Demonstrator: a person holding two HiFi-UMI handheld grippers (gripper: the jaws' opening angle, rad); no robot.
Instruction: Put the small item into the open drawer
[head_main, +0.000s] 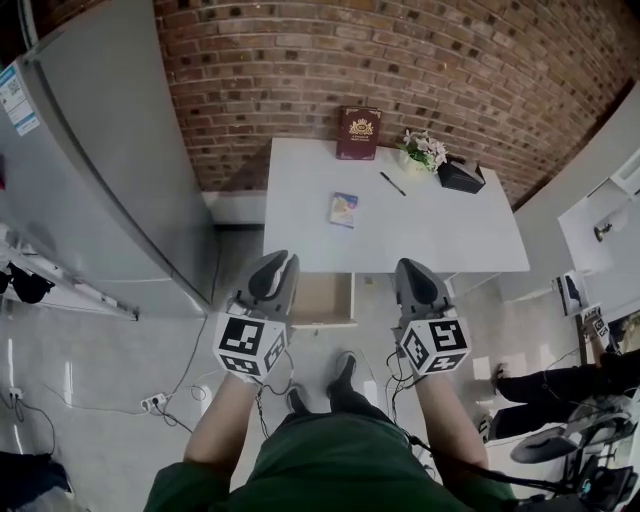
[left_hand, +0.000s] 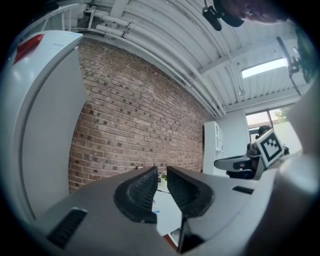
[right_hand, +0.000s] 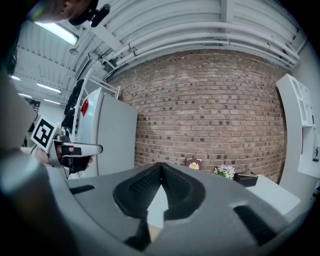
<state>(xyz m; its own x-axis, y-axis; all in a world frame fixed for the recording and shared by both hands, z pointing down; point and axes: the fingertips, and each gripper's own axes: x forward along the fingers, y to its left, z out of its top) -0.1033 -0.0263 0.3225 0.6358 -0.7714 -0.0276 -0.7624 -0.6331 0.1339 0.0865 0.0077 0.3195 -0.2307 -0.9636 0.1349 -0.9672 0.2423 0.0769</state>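
The small item, a blue and yellow card box (head_main: 343, 209), lies flat near the middle of the white table (head_main: 450, 235). Under the table's front edge an open wooden drawer (head_main: 322, 298) stands pulled out with nothing in it. My left gripper (head_main: 283, 262) (left_hand: 160, 172) hangs just left of the drawer, its jaws a narrow gap apart with nothing between them. My right gripper (head_main: 410, 268) (right_hand: 161, 166) is just right of the drawer, shut and empty. Both point level at the brick wall, short of the table.
At the table's back stand a red book (head_main: 358, 133) (right_hand: 193, 163), a flower pot (head_main: 422, 152), a black box (head_main: 461, 176) and a pen (head_main: 392, 184). A grey fridge (head_main: 120, 170) fills the left. Cables (head_main: 165, 400) lie on the floor. A white shelf (head_main: 600, 225) is at the right.
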